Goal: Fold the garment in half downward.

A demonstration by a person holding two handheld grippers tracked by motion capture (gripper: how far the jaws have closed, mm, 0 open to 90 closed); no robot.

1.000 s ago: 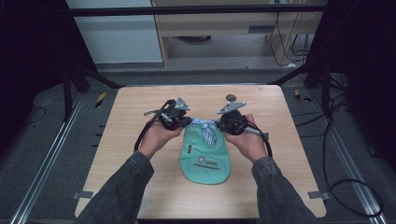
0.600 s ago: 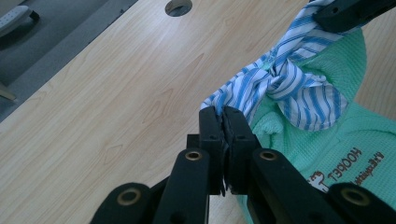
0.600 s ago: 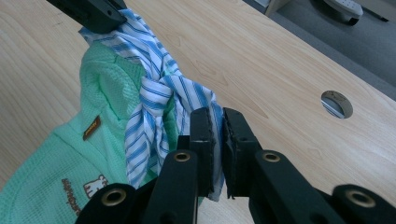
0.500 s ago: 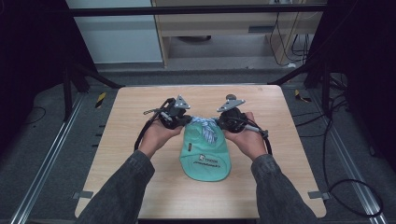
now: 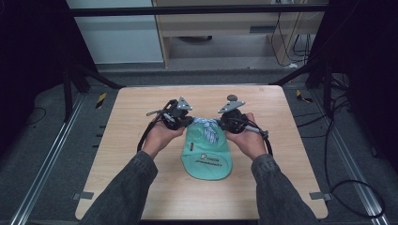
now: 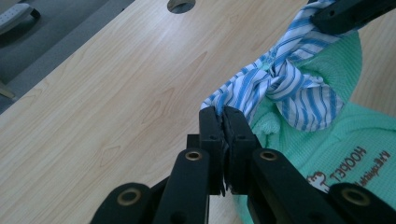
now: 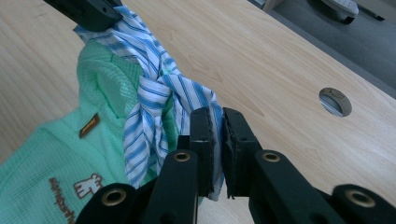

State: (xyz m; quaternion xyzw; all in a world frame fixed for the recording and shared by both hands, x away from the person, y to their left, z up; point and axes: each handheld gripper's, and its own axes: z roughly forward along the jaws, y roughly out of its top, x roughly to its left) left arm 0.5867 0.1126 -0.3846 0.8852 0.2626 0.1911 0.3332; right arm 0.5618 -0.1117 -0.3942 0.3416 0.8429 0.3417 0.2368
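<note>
A green garment (image 5: 206, 157) lies flat mid-table (image 5: 141, 140), its neck end pointing away from the person. A blue-striped scarf (image 5: 209, 129) is knotted at that neck end. The left gripper (image 5: 184, 123) has its fingers (image 6: 210, 130) closed on one scarf end, just left of the knot. The right gripper (image 5: 224, 123) has its fingers (image 7: 201, 135) closed on the other end. A round hole (image 7: 335, 101) sits in the table beyond.

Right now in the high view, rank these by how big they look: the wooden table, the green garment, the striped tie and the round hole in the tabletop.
1. wooden table
2. green garment
3. striped tie
4. round hole
</note>
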